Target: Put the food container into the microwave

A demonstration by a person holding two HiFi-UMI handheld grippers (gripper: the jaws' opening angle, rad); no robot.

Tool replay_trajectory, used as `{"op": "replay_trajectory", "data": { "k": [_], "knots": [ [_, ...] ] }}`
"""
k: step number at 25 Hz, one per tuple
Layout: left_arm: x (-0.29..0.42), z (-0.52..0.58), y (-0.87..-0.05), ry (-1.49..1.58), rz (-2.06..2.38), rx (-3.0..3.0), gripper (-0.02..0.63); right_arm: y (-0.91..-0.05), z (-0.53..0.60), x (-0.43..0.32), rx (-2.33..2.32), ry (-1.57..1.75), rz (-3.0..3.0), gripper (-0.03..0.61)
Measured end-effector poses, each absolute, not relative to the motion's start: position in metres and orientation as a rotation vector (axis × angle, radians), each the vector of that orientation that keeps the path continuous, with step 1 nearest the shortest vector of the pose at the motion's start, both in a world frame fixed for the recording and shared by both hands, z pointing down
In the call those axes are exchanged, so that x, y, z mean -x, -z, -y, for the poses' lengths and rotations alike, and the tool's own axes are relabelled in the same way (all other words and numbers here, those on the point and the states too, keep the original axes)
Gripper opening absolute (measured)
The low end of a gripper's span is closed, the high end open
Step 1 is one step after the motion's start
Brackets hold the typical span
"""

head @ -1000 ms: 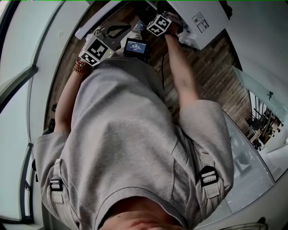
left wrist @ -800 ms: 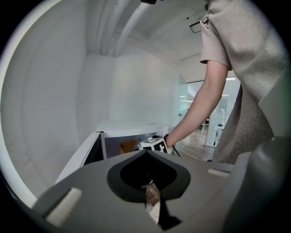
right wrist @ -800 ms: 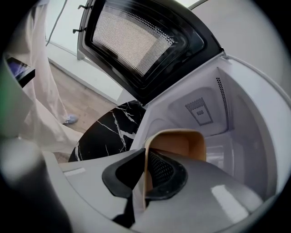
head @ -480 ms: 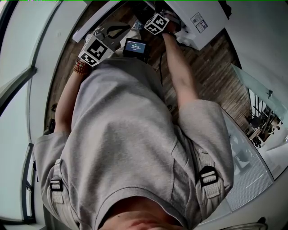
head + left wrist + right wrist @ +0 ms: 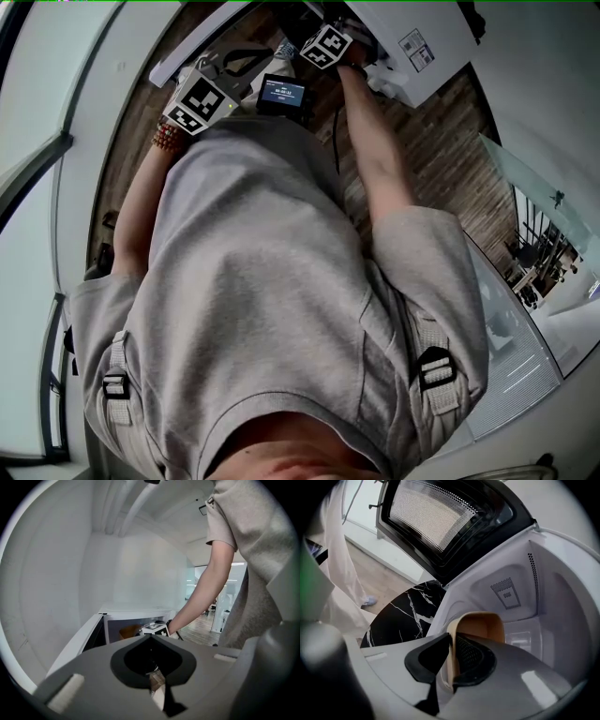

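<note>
Though hidden overhead, right gripper (image 5: 451, 663) clamps food container (image 5: 480, 625) inside microwave (image 5: 562, 597); left gripper (image 5: 158, 686) closed.

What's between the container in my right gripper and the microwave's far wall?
Nothing: the right gripper view shows only bare cavity floor between the tan container, held in the right gripper, and the vented far wall.

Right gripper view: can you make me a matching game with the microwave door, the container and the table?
Things:
1. microwave door
2. container
3. table

States:
A. black with white veins
B. swung open
C. pinched by its wall in the right gripper

Pairs: 1-B, 2-C, 3-A
</note>
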State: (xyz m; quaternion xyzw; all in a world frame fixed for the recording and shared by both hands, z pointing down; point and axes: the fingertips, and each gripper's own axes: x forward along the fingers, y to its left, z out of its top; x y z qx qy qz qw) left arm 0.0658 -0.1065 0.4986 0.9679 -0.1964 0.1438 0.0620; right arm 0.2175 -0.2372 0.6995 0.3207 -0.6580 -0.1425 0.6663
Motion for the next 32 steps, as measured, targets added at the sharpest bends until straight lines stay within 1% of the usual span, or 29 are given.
{"op": "replay_trajectory", "data": {
  "k": [9, 13, 20, 32],
  "knots": [
    [-0.065, 0.108, -0.497, -0.423, 0.611, -2.923, 0.002, -0.694, 0.238, -0.218, -0.740, 0.330, 1.470, 0.048],
    [-0.065, 0.106, -0.497, -0.423, 0.606, -2.927, 0.002, -0.689, 0.239, -0.219, -0.777, 0.344, 1.461, 0.075],
    [-0.064, 0.099, -0.494, -0.420, 0.582, -2.936, 0.002, -0.678, 0.234, -0.212, -0.807, 0.336, 1.488, 0.089],
    [-0.057, 0.082, -0.491, -0.419, 0.573, -2.959, 0.002, -0.673, 0.213, -0.199, -0.808, 0.392, 1.494, 0.089]
  ]
}}
